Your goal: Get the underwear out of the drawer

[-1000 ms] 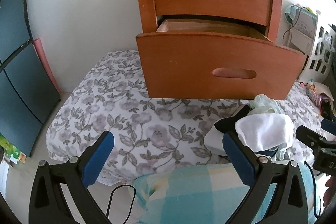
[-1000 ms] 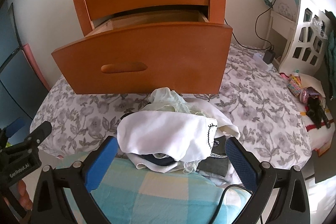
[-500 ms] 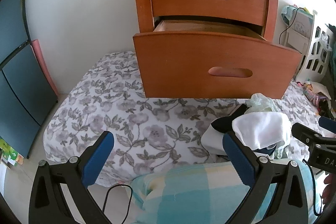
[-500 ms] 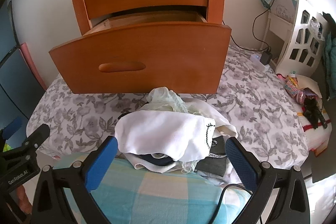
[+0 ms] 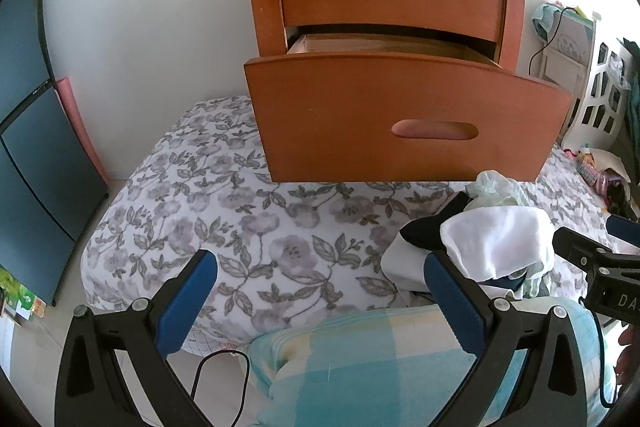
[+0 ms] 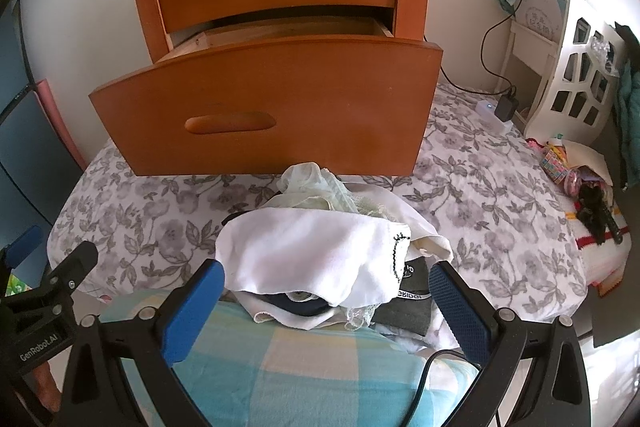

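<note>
Wooden nightstand (image 5: 384,39) is sitting slightly lower and further off in our left view than a second ago, and the right view is showing a similar small drift, so we are drawing both claws back a little. Its lower drawer (image 6: 272,111) is standing pulled out as before; from here we cannot tell what is inside. The underwear pile (image 6: 320,255), a white piece on top with pale green and dark ones beneath, is lying on the floral bed (image 5: 224,211) just in front of the drawer, unchanged in place.

Our left claw (image 5: 316,291) is hanging wide open and holding nothing, with the pile at about 2 o'clock beside its right finger. Our right claw (image 6: 328,307) is likewise spread wide and empty, the pile sitting at 12 o'clock between its blue fingertips (image 6: 192,307).

A checked cushion (image 6: 304,371) is lying under both claws. A white rack (image 6: 580,67) is standing at 2 o'clock, with a cable (image 6: 484,47) running beside it.
</note>
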Motion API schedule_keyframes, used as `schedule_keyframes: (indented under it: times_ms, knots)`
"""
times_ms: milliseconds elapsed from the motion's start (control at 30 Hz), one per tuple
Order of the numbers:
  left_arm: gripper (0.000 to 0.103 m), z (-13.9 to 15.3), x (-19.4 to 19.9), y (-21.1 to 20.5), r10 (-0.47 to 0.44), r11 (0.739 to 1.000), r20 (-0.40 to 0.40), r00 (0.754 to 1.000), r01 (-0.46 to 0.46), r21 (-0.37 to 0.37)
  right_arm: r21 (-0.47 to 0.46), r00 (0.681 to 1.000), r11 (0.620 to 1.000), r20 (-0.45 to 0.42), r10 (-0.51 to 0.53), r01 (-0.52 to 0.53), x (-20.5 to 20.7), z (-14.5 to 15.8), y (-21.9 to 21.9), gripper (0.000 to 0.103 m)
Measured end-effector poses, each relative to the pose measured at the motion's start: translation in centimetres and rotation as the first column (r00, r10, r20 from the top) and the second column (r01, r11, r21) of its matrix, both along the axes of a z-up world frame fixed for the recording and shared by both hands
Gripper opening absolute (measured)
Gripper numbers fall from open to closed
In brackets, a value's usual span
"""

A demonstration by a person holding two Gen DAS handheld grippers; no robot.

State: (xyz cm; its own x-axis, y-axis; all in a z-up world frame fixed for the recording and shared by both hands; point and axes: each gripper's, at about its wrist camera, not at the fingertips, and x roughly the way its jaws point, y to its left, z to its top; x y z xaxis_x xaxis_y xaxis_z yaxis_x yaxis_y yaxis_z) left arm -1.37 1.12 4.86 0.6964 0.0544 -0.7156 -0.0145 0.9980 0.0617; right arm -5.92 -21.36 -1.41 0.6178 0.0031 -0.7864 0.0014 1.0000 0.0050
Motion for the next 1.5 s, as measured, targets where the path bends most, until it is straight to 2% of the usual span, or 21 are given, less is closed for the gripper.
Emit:
schedule_keyframes:
  times_ms: [1500]
  knots:
    - [0.103, -0.37, 0.18, 0.20, 0.016, 1.000, -0.021, 1.000, -0.016, 0.010, -0.012, 1.000, 1.000, -0.008, -0.014, 0.014, 0.08, -0.09, -0.08, 0.103]
